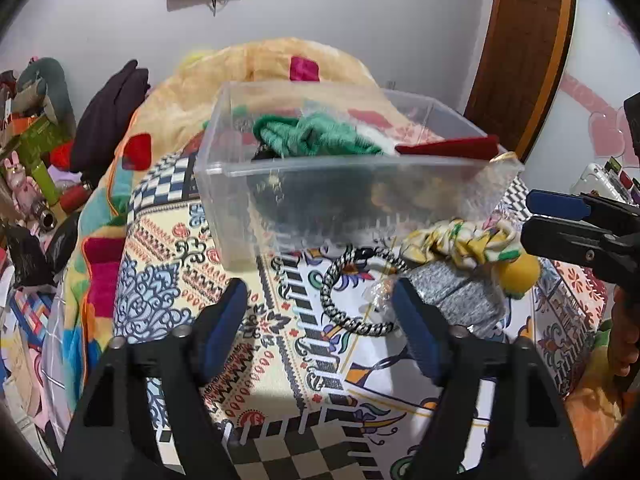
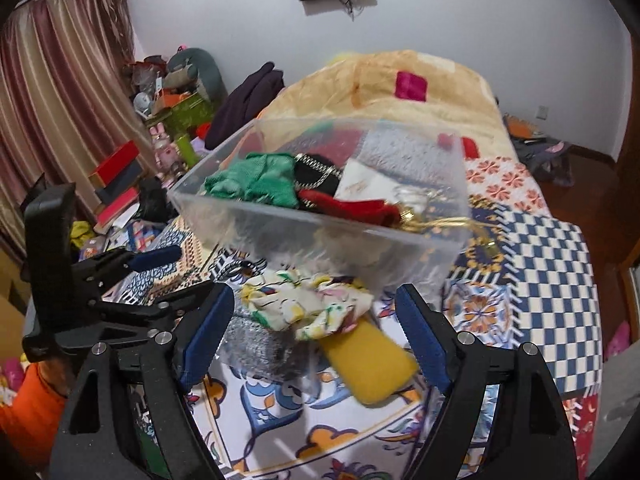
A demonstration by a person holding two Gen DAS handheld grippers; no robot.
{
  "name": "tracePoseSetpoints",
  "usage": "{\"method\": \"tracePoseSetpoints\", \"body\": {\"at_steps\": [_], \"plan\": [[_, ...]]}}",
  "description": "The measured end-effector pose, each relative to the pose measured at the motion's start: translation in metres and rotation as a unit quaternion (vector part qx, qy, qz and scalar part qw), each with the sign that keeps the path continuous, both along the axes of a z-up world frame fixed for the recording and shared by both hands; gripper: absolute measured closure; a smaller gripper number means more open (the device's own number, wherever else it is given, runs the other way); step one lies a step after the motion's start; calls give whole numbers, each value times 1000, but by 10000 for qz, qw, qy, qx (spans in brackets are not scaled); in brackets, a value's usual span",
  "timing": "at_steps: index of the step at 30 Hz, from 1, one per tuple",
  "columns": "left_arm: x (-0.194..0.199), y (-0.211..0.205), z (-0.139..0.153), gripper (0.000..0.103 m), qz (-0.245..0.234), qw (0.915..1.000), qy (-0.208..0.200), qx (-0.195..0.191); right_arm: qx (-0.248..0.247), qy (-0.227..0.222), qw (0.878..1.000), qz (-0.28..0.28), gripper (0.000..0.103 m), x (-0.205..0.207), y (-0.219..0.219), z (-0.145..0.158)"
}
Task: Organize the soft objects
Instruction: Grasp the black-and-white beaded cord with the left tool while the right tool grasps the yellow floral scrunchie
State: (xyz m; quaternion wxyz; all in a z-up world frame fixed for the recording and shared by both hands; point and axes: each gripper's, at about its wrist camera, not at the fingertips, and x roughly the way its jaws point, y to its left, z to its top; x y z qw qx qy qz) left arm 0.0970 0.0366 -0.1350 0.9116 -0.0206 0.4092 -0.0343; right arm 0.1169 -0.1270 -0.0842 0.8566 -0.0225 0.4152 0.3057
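Clear plastic bin point(image 1: 320, 184) sits on the bed point(image 1: 280, 360) w/ patterned cover; inside it: green knit item point(image 1: 316, 136), red cloth point(image 1: 448, 146), black piece and a white item. Just in front of the bin, on the cover: yellow/white floral scrunchie point(image 2: 308, 304), resting on a grey knit item point(image 2: 256, 344) and next to a yellow felt piece point(image 2: 368, 364). Black-white braided hair band point(image 1: 352, 292) lies in front of the bin too, left of the grey item. Left gripper point(image 1: 320, 320) wide, holding nothing, hovering over the band. Right gripper point(image 2: 316, 332) wide too, nothing held, scrunchie betw. its fingers' line of sight.
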Motion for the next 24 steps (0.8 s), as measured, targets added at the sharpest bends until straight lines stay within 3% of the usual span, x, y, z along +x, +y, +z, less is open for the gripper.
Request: {"method": "tracePoseSetpoints", "body": {"at_steps": [3, 8, 13, 17, 21, 24], "plan": [[1, -1, -1, 39, -7, 10000, -4, 23, -38, 71, 10000, 54, 23, 0, 7, -7], [14, -4, -12, 66, -141, 9993, 342, 106, -125, 219, 9997, 58, 24, 4, 12, -17], [19, -11, -14, 73, -201, 9987, 319, 334, -139, 293, 9994, 70, 46, 5, 9, -21], [21, -9, -15, 97, -209, 9988, 310, 307, -159, 232, 9996, 82, 68, 3, 8, -19], [19, -9, -13, 98, -275, 9990, 258, 251, -155, 122, 9998, 88, 82, -1, 7, -14], [12, -13, -9, 98, -316, 9990, 128, 302, -107, 11, 9999, 101, 84, -4, 5, -7]]}}
